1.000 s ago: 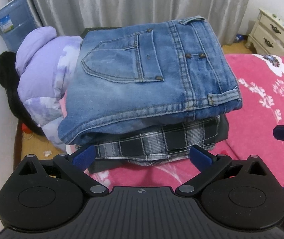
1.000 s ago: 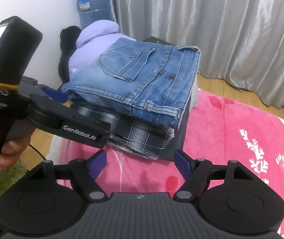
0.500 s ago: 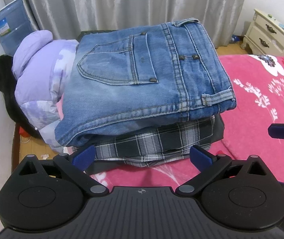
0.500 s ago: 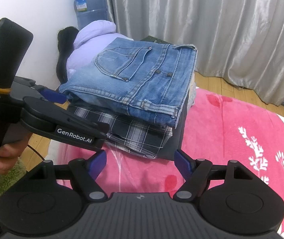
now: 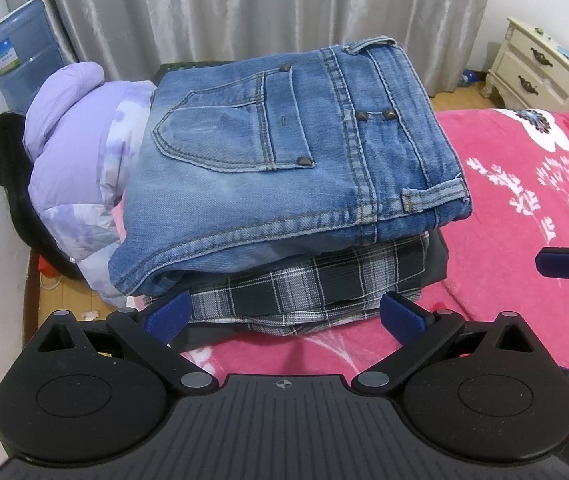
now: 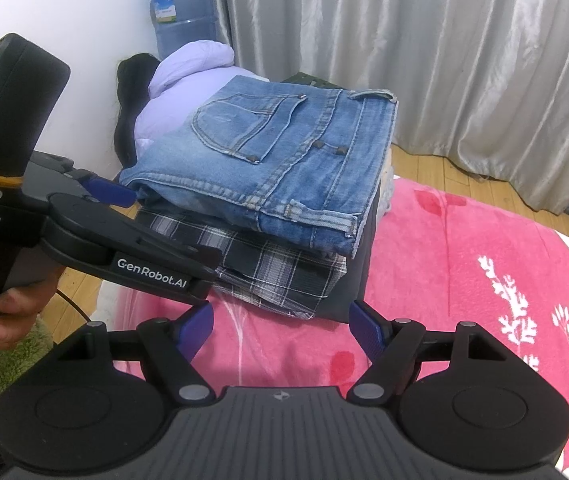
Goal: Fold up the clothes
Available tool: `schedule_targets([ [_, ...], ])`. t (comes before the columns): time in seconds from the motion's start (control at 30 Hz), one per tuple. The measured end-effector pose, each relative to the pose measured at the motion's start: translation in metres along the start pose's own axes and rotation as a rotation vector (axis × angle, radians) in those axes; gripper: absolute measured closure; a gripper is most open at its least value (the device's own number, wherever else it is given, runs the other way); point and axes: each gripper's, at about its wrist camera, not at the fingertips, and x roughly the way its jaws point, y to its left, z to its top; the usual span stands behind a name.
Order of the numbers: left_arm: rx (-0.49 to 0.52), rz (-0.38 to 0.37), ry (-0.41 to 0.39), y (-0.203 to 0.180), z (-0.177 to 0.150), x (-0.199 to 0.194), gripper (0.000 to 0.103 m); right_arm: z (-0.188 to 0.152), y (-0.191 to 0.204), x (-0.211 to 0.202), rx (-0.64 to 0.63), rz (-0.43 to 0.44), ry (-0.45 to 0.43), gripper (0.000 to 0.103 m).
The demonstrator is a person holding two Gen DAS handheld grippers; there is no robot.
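Folded jeans are seen stacked on a plaid shirt at the bed's corner. Both grippers, left and right, are held open and empty. Folding looks finished; another garment would be needed next.

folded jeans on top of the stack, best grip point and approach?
Probably the thick folded edge of the jeans facing the left gripper, low and from the near side. That rounded edge overhangs the plaid shirt, so a finger can slip underneath.

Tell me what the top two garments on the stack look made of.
Folded jeans: denim, by the faded blue twill, tan stitching and metal rivets. Plaid garment beneath: likely a thin woven cotton or flannel, matte, with a dark and white check; the exact fibre is unclear.
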Motion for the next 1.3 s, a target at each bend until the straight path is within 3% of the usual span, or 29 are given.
schedule_targets([
  [1.3,0.013,0.013,-0.007,0.0003,-0.0014,0.0009,0.001,-0.0011,0.0015,0.0006,-0.008,0.003,0.008,0.025],
])
